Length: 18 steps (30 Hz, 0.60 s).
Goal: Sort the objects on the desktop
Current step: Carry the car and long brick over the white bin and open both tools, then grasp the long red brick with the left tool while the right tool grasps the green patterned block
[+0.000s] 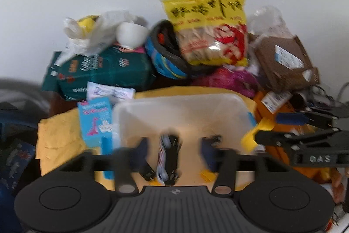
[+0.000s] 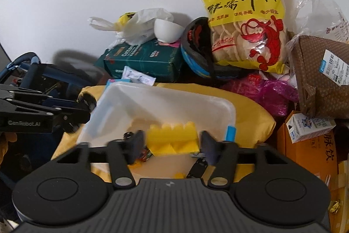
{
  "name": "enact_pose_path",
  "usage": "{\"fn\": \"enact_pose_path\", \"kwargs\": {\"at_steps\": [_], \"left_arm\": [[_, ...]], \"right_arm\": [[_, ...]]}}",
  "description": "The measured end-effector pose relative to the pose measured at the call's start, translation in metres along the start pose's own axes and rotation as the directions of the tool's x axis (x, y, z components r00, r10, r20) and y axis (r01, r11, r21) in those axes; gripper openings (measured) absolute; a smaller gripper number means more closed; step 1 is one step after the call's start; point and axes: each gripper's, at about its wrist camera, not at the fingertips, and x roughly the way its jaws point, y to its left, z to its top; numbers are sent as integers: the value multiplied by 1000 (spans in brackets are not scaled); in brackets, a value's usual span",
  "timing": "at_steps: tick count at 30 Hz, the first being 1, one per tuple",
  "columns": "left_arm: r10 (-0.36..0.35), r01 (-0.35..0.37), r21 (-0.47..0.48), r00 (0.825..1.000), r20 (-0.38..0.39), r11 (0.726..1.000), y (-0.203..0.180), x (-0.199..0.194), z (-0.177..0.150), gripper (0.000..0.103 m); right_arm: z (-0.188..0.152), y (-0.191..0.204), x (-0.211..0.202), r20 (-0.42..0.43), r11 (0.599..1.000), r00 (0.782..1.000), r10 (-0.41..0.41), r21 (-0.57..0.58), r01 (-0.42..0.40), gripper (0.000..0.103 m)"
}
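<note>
A translucent white plastic bin [image 1: 181, 110] sits on a yellow padded surface [image 1: 56, 134]; it also shows in the right wrist view [image 2: 165, 99]. My left gripper [image 1: 174, 150] is open over the bin, with a black and striped object [image 1: 169, 158] lying between its fingers, untouched. My right gripper [image 2: 172, 143] is shut on a yellow toy block [image 2: 172, 137] and holds it over the bin. The right gripper also shows in the left wrist view [image 1: 250, 137] with the yellow block [image 1: 255, 134]. Small items lie in the bin.
Clutter lines the wall: a yellow shrimp-cracker bag [image 2: 246, 27], a green tissue pack [image 2: 144, 60], a white bowl [image 2: 166, 31], a brown parcel [image 2: 322, 73], a pink bag [image 2: 270, 91], an orange box [image 2: 312, 152], a blue carton [image 1: 96, 121].
</note>
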Motion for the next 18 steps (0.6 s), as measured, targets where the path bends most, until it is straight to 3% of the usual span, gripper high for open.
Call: {"fn": "enact_pose_path", "kwargs": {"at_steps": [2, 7, 12, 18], "left_arm": [[33, -34, 7, 999, 30, 999, 2, 0, -7, 68], [-12, 8, 51, 997, 77, 999, 9, -9, -43, 68], [-23, 5, 182, 995, 98, 983, 4, -19, -142, 68], [-71, 69, 154, 997, 11, 986, 0, -9, -258, 68]], "right_arm": [[-3, -3, 3, 12, 1000, 1000, -15, -1, 15, 72], [-29, -11, 0, 31, 1000, 999, 23, 16, -24, 72], [-94, -13, -16, 43, 999, 998, 53, -3, -53, 72], [-207, 4, -18, -25, 998, 998, 51, -41, -52, 71]]}}
